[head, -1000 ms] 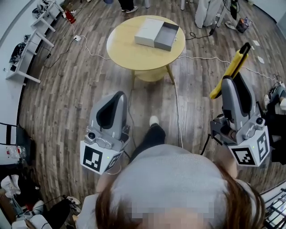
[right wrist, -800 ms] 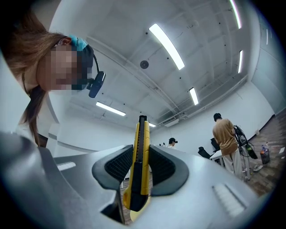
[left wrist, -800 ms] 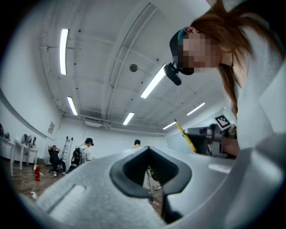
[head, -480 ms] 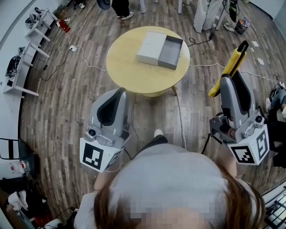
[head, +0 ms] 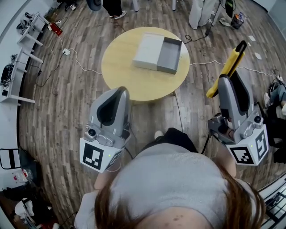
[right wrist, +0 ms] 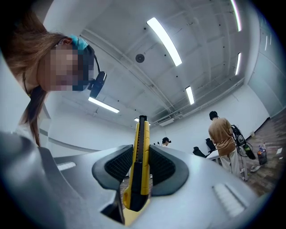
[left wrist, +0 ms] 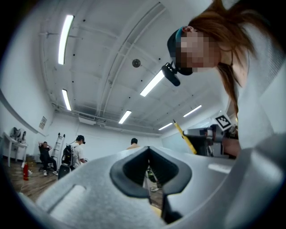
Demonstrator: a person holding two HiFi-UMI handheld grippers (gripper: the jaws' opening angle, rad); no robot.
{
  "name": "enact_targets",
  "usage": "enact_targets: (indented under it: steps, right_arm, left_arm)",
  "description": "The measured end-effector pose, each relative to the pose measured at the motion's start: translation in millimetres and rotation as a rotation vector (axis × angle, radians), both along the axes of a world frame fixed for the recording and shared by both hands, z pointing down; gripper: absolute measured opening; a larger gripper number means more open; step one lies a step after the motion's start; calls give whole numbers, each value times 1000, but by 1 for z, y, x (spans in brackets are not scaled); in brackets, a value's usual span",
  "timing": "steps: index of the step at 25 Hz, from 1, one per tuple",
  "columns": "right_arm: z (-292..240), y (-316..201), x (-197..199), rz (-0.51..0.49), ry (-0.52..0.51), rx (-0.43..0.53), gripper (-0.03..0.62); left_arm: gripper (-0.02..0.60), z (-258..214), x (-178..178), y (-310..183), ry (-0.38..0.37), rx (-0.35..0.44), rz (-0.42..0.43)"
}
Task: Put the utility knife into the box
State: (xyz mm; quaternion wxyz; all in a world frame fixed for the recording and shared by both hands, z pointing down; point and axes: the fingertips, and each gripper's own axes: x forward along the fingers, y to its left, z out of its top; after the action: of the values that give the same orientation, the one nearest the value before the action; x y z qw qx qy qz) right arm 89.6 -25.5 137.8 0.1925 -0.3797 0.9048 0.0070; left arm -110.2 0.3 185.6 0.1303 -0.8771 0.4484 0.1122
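Observation:
A yellow and black utility knife (head: 230,65) sticks up out of my right gripper (head: 227,81), which is shut on its lower part. In the right gripper view the knife (right wrist: 142,152) stands upright between the ribbed pads (right wrist: 119,164), blade end pointing away. My left gripper (head: 120,92) is held at the lower left, shut and empty; in the left gripper view (left wrist: 149,154) its jaws meet with nothing between them. The box lies on a round yellow table (head: 120,67) ahead: an open grey tray (head: 169,48) beside a white lid (head: 149,44). Both grippers are short of the table.
Wooden floor with white cables (head: 80,62) trailing left and right of the table. White shelving (head: 18,44) lines the left wall. People's legs (head: 111,6) stand beyond the table, and bags (head: 275,91) lie at the right. Other people (right wrist: 221,134) stand in the room.
The table and box have come closer and lower in the head view. Both grippers hold the same pose, the knife still in the right one.

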Motion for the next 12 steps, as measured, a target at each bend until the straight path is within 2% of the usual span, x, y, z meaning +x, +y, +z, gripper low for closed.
enact_targets:
  steps: [2, 6, 12]
  right_arm:
    - [7, -6, 1, 6, -16, -25, 117]
    - [4, -23, -5, -6, 13, -8, 117]
    - [4, -66, -11, -33, 0, -7, 117]
  left_arm:
    - [2, 5, -2, -6, 5, -12, 1]
    - [2, 10, -3, -22, 11, -21, -5]
    - [2, 5, -4, -61, 15, -8, -17]
